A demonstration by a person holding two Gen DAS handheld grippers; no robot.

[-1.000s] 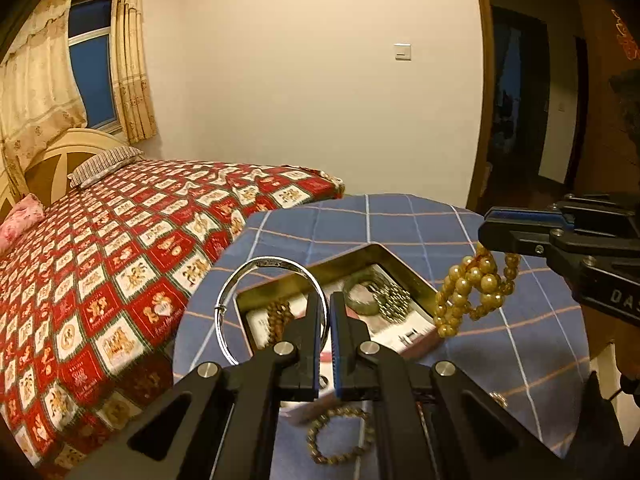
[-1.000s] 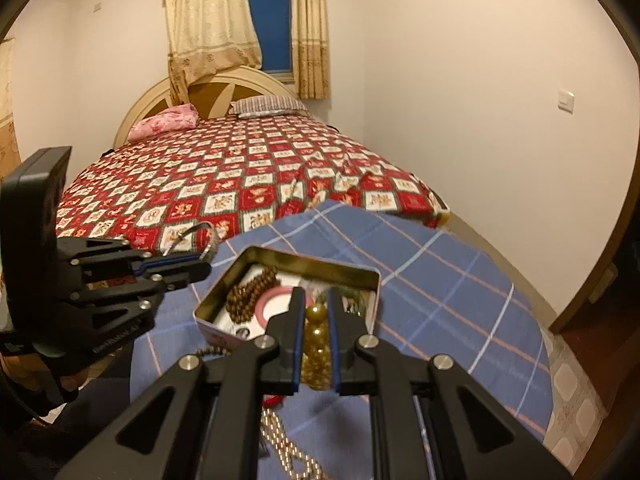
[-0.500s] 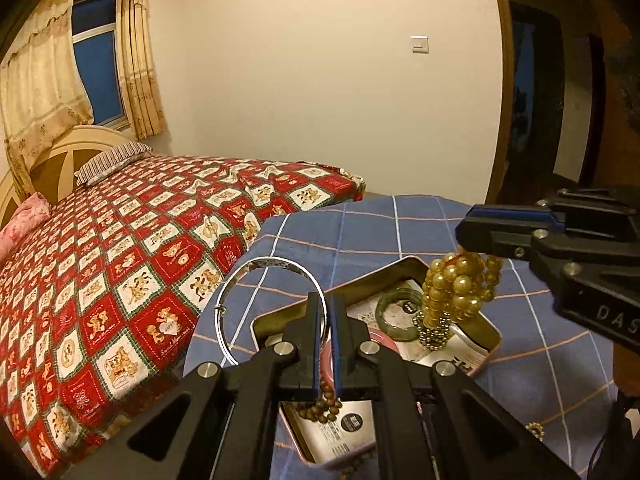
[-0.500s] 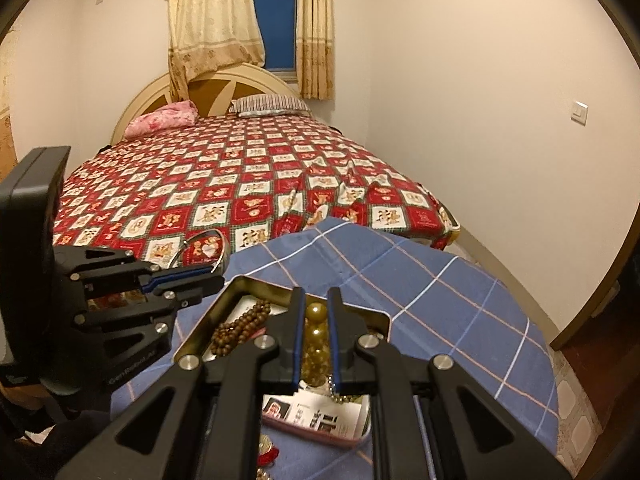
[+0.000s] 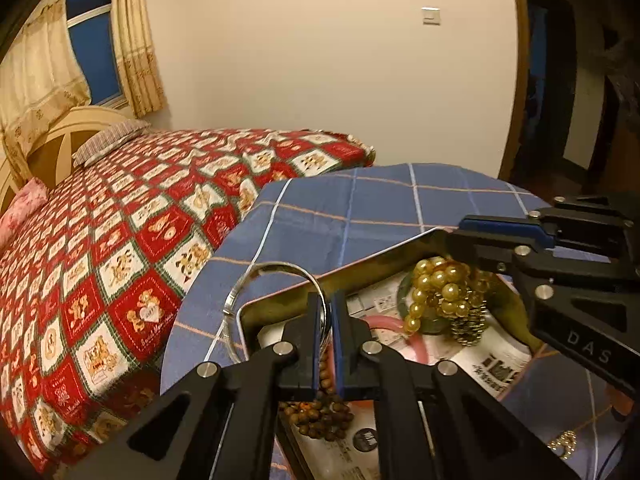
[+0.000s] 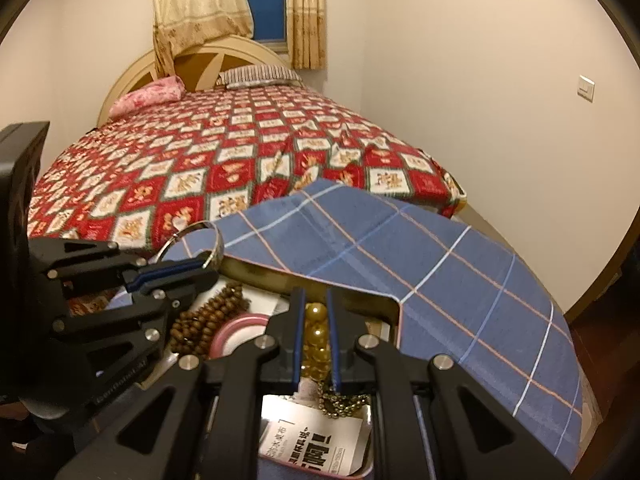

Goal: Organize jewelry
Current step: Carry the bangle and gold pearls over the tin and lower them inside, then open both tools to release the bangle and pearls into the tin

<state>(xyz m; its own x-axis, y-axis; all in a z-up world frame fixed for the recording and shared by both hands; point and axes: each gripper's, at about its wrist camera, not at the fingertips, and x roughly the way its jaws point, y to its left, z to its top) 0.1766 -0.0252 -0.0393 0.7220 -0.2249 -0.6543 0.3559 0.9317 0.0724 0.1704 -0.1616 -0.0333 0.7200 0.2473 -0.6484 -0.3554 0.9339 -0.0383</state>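
My left gripper (image 5: 327, 312) is shut on a thin silver bangle (image 5: 256, 280) and holds it over the near left corner of an open gold tin (image 5: 376, 260). It also shows in the right wrist view (image 6: 200, 268). My right gripper (image 6: 314, 312) is shut on a golden bead bracelet (image 6: 316, 332), which hangs in a bunch (image 5: 440, 296) just above the tin's inside. The tin holds a brown wooden bead strand (image 5: 320, 412), a pink ring (image 6: 240, 328), a brass bead chain (image 5: 466, 326) and printed cards (image 6: 312, 444).
The tin sits on a round table with a blue plaid cloth (image 5: 360, 208). A small gold piece (image 5: 562, 442) lies on the cloth at the right. A bed with a red patterned quilt (image 5: 120, 240) is close behind the table. A doorway (image 5: 560, 80) is at the right.
Both grippers moved forward and lower over the tin. The golden bead bracelet went from beside the tin's right edge to hanging inside it. The bangle stays gripped.
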